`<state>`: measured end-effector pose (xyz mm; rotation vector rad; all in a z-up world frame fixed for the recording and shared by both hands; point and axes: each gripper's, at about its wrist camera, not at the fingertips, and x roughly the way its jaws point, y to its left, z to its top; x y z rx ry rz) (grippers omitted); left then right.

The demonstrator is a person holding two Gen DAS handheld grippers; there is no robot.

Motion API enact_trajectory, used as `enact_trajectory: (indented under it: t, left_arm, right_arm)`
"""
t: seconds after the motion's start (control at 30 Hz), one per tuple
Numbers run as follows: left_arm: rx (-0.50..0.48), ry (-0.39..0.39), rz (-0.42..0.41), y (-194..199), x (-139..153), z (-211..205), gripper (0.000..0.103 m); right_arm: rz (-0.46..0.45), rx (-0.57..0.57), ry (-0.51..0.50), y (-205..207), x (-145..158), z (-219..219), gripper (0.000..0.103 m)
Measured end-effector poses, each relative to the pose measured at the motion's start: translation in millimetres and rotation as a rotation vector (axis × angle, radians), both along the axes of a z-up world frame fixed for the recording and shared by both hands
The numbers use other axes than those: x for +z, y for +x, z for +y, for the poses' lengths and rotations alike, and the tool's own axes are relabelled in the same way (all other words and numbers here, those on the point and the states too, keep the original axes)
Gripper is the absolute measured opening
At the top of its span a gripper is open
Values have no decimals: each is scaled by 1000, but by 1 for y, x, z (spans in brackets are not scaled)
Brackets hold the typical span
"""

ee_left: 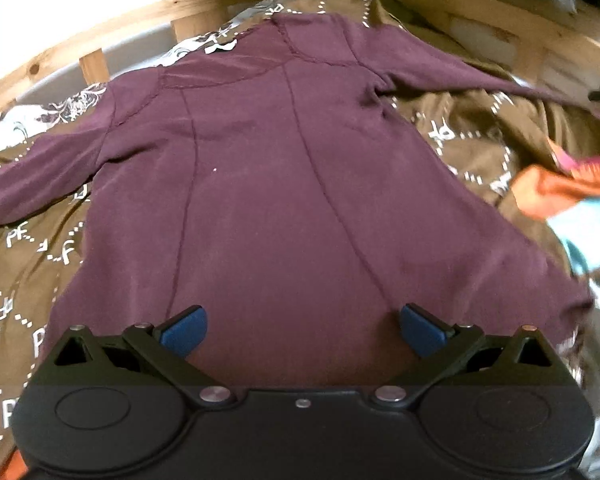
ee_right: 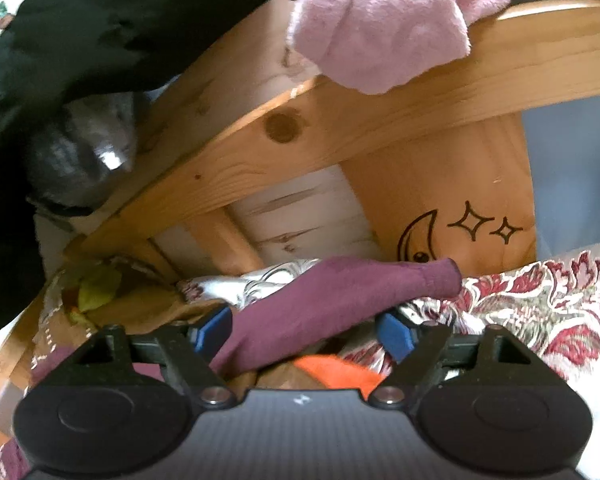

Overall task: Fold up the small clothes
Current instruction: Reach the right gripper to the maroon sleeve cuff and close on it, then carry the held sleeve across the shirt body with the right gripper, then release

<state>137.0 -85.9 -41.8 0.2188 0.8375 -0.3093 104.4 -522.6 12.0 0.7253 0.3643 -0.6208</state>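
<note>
Sleeve (ee_right: 340,300) of the maroon top (ee_left: 280,184) is your weak spot: it runs between the blue pads (ee_right: 214,330) of your right tongs (ee_right: 304,334), which stand fairly wide, and the pads do not press on it. If you pull now, the cloth likely slides out and the fold starts crooked. Close too far back and you may pinch the brown patterned bedcover (ee_left: 40,264) or the orange cloth (ee_right: 336,374) lying under the sleeve, dragging either one along.

Your left tongs (ee_left: 302,330) are wide and empty, poised over the hem end of the top, which lies spread flat on the bed with both sleeves out. The top sits near the wooden bed frame (ee_right: 340,132); a wide swing could knock the rail. A pink towel (ee_right: 380,28) hangs over that rail and could snag.
</note>
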Motion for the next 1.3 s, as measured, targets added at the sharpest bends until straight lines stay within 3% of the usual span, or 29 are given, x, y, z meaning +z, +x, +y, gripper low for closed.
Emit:
enact_trajectory:
  t: [0.07, 0.13, 0.23, 0.33, 0.5, 0.63, 0.83, 0.97, 1.13, 1.2, 1.3]
  left_arm:
    - [-1, -3, 7, -5, 2, 6, 102]
    - [13, -19, 15, -7, 8, 14, 102]
    - [51, -44, 4, -6, 19, 27, 102]
    - [95, -68, -19, -3, 31, 41, 102]
    - [160, -92, -81, 4, 50, 68, 102]
    - [222, -124, -119, 8, 63, 93, 102]
    - [322, -159, -152, 8, 71, 132, 102]
    - [384, -183, -152, 5, 68, 157, 102]
    - [436, -189, -132, 1, 59, 176, 102]
    - [444, -190, -125, 0, 56, 179, 102]
    - [446, -195, -123, 0, 53, 181, 102]
  right_arm:
    - [23, -28, -6, 4, -1, -5, 62]
    - [49, -65, -14, 9, -3, -9, 30]
    - [40, -85, -29, 10, -6, -12, 10]
    - [7, -69, -92, 8, 2, -4, 7]
    - [-57, 43, -362, 16, 40, 43, 6]
    - [-127, 226, -611, 35, 74, 106, 6]
    - [-218, 575, -849, 59, 100, 216, 6]
    - [-229, 842, -1063, 57, 82, 301, 6]
    - [-132, 1214, -1370, 38, 19, 388, 6]
    - [-81, 1322, -1427, 27, -7, 407, 6]
    - [-11, 1442, -1413, 12, -34, 425, 6]
